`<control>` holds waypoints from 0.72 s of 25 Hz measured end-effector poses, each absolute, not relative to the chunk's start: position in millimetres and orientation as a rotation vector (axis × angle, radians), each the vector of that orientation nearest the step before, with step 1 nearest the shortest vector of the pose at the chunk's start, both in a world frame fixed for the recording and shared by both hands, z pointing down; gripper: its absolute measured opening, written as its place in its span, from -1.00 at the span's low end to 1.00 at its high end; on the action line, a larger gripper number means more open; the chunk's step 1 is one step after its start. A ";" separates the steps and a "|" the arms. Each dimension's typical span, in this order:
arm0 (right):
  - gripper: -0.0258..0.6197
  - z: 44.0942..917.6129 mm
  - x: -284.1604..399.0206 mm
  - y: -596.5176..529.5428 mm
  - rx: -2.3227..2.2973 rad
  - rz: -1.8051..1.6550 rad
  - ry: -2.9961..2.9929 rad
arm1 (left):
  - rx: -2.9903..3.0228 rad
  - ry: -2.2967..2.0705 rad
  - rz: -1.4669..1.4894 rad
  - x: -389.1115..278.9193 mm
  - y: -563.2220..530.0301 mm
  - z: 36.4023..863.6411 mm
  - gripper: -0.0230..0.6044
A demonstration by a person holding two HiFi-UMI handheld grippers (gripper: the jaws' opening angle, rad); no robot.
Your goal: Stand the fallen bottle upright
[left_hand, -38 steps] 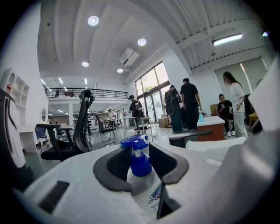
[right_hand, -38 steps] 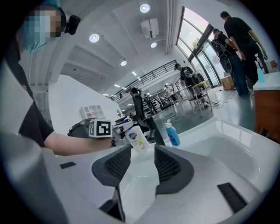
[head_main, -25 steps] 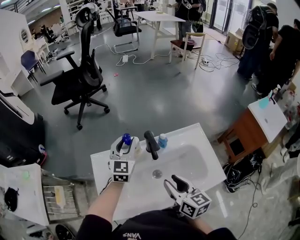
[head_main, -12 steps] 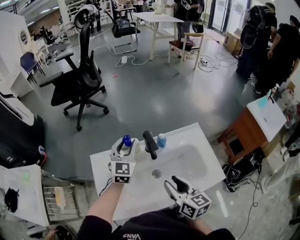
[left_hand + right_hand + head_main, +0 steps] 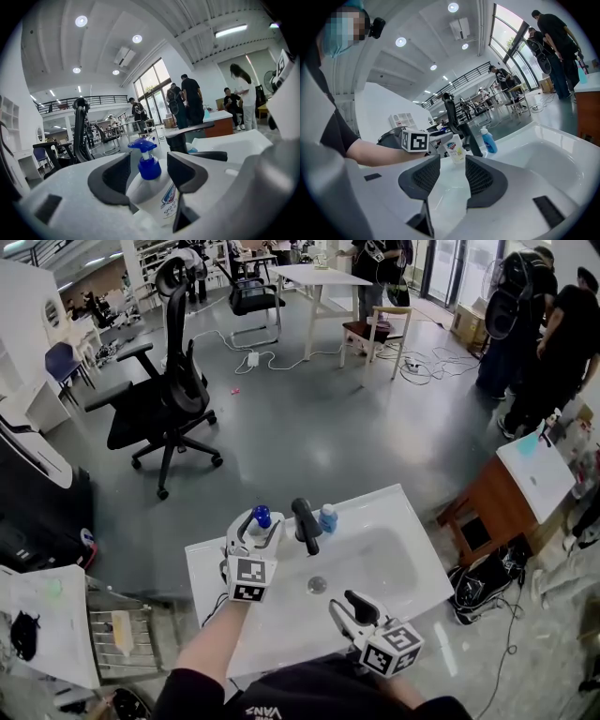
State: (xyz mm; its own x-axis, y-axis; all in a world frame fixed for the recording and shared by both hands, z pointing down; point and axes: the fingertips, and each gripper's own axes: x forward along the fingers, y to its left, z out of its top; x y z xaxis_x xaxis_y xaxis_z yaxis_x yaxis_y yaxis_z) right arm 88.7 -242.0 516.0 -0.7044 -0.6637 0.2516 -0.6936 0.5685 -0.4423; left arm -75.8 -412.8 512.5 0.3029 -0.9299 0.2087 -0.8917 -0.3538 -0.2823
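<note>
Left gripper [image 5: 148, 161]: my jaws just opened, pads seem clear of bottle [image 5: 154, 199]. Bottle upright between them, on basin rim [image 5: 202, 563]. Judgement: back straight out, no sideways drift, avoid pump head. Right gripper [image 5: 452, 161]: jaws apart, empty, bottle well ahead.

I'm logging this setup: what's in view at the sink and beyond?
Sink: one, white, in front of the person.
Faucet: one, black, at the sink's back edge.
Pump bottle: one, white with blue pump, upright left of the faucet.
Small bottle: one, blue, right of the faucet.
Office chair: one, black, on the floor beyond.
Left gripper: one, white, jaws just opening, pump bottle between them.
Right gripper: one, white, open and empty, over the sink.
</note>
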 end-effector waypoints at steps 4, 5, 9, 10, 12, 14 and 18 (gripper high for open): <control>-0.44 514.2 87.3 -238.7 1.193 0.805 -2.731 | -2.451 1.715 -0.523 -80.3 -411.4 512.6 -0.14; -0.44 513.9 87.2 -238.0 1.196 0.804 -2.731 | -2.454 1.714 -0.522 -81.0 -411.1 512.2 -0.14; -0.44 510.9 85.5 -234.2 1.215 0.798 -2.731 | -2.468 1.703 -0.520 -81.2 -409.5 510.2 -0.14; -0.44 510.5 85.0 -232.8 1.217 0.796 -2.731 | -2.472 1.700 -0.519 -81.0 -408.8 510.0 -0.14; -0.44 509.1 84.3 -229.8 1.228 0.796 -2.728 | -2.478 1.699 -0.524 -81.9 -407.4 510.1 -0.14; -0.44 507.2 83.3 -226.8 1.239 0.796 -2.726 | -2.491 1.702 -0.532 -84.2 -405.5 511.2 -0.14; -0.44 504.5 79.4 -220.6 1.245 0.792 -2.725 | -2.526 1.710 -0.524 -91.4 -398.3 511.4 -0.14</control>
